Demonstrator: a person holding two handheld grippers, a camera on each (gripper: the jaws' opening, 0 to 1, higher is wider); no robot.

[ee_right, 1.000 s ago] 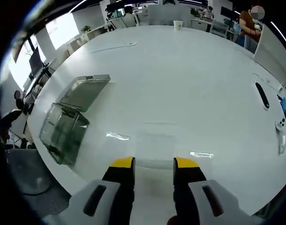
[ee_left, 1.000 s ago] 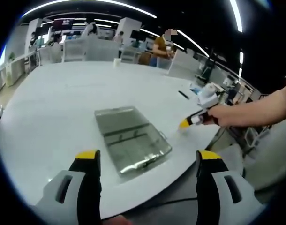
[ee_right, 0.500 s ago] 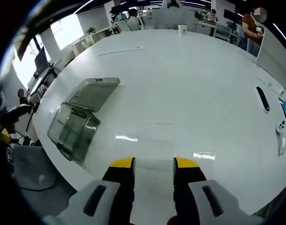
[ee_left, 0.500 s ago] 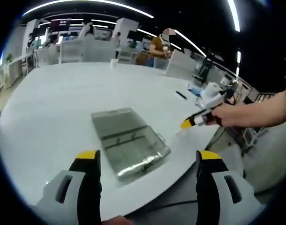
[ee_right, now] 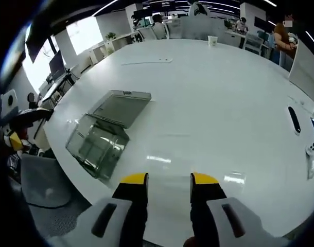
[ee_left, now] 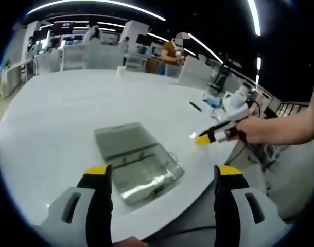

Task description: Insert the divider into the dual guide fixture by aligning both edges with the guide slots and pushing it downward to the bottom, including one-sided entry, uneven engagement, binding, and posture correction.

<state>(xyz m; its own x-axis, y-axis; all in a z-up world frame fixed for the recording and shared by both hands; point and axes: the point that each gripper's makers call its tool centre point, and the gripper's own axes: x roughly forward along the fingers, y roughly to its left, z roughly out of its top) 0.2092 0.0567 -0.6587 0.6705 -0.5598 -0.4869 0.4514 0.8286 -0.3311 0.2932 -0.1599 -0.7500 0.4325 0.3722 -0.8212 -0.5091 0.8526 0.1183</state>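
The clear fixture (ee_left: 138, 163) is lying on the white table (ee_left: 54, 113) close to its near edge, its lid or a flat panel (ee_right: 121, 107) lying open on the far side of the box. Whether the divider is in it cannot be told from either view. In the right gripper view the same fixture (ee_right: 99, 144) is sitting to the left, well apart from that gripper.

The left gripper (ee_left: 162, 177) is hovering just short of the table edge with its yellow-tipped jaws spread wide and nothing between them. The right gripper (ee_right: 169, 180) is hanging over the near rim, jaws parted a little and gripping nothing; in the left gripper view it (ee_left: 212, 136) is coming in from the right, in a person's hand (ee_left: 249, 131).

A black remote-like object (ee_right: 294, 119) is lying far right, and a paper cup (ee_right: 212, 40) is standing at the far side.
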